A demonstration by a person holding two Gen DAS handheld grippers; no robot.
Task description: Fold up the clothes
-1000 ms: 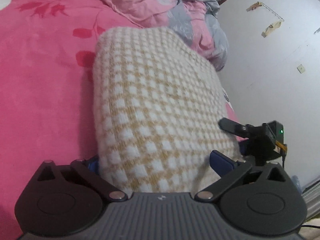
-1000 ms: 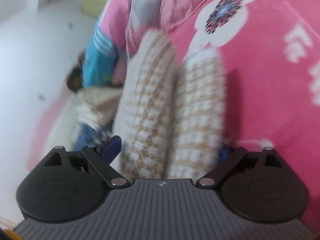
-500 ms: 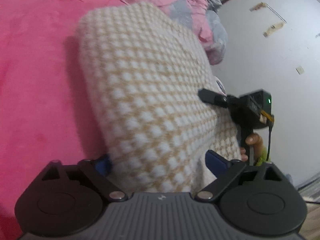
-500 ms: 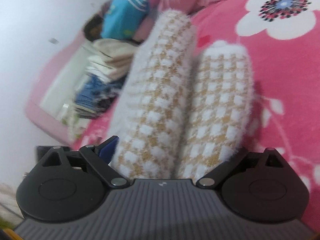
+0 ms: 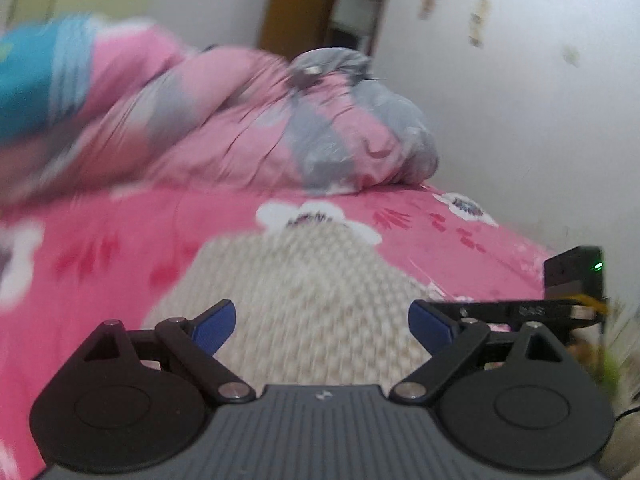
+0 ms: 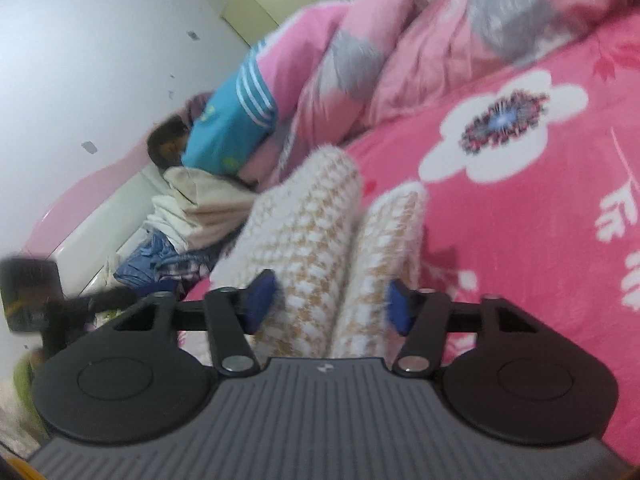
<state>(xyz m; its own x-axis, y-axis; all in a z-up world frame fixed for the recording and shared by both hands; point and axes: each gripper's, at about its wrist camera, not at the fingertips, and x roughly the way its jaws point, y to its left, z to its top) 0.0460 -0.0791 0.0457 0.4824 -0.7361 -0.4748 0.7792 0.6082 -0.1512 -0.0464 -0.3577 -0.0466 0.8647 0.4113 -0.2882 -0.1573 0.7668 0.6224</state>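
Motion-blurred checked sweater point(image 5: 320, 300), its near edge hidden behind the left tool point(image 5: 322, 322).

A folded cream-and-tan checked sweater point(image 6: 320, 248) fills the gap between the spread fingers of both grippers on a pink floral bedspread point(image 6: 520, 232), whose right side lies bare and open to a reach. A heaped pink-and-grey quilt point(image 5: 248, 120) blocks the bed's far edge. Stacked folded clothes point(image 6: 192, 216) crowd the left edge by the wall, just beside the sweater.
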